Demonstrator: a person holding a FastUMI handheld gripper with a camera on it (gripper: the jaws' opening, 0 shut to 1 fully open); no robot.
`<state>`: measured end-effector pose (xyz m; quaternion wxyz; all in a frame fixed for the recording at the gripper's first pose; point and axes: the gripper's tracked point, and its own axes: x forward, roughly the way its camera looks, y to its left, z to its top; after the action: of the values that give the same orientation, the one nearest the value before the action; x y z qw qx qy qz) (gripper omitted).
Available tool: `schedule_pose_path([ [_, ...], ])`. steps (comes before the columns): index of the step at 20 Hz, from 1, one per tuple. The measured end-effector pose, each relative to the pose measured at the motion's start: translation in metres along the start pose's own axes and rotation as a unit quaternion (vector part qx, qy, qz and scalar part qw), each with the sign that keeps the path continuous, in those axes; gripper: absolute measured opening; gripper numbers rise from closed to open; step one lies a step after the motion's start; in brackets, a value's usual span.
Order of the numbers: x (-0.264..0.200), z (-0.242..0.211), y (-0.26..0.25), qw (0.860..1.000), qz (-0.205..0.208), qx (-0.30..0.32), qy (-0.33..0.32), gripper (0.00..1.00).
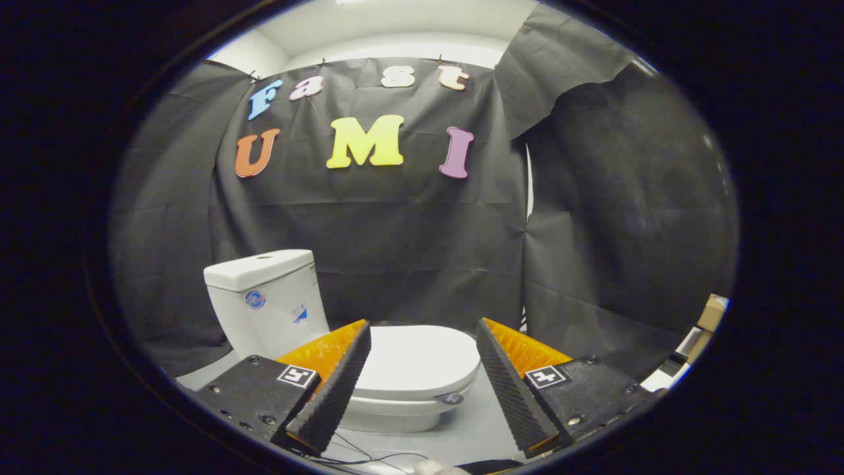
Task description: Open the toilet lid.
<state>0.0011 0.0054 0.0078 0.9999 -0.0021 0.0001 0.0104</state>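
I am looking forward along my gripper (422, 369), whose two fingers are spread wide apart and grasp nothing. Between them and a little beyond their tips sits a white toilet (395, 389) on a pale grey floor (461, 429). Its lid (415, 359) is down, lying flat on the seat, with the rounded front edge turned toward me and slightly to my right. A small dark tab (451, 398) sits at the front of the rim, just under the lid's edge. The white tank (264, 297) stands behind the bowl, past my left finger, against the black cloth wall (422, 251) of the booth. Thin dark cables (369, 455) lie on the floor close beneath the fingers. A few boxes (709, 316) show far off past my right finger.

As I judge it, the lid has not been touched and the approach is yet to be made. The risks I see: the lid is smooth and low, so a finger could slide off its edge instead of catching under it; I might hook the seat along with the lid and lift both; coming in at this angle, one finger could strike the bowl; and a lid let go too early may drop shut again or bang against the tank
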Motion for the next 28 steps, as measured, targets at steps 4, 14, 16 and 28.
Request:
schedule_pose_path([
  [4, 0.003, 0.001, 0.001, 1.0, 0.001, -0.002, 0.001, 1.0],
  [14, 0.028, 0.013, -0.003, 1.0, 0.006, 0.006, 0.003, 1.0],
  [16, 0.039, 0.02, -0.006, 1.0, 0.006, 0.009, 0.001, 1.0],
  [28, 0.119, -0.011, -0.023, 0.995, 0.073, 0.053, 0.05, 1.0],
])
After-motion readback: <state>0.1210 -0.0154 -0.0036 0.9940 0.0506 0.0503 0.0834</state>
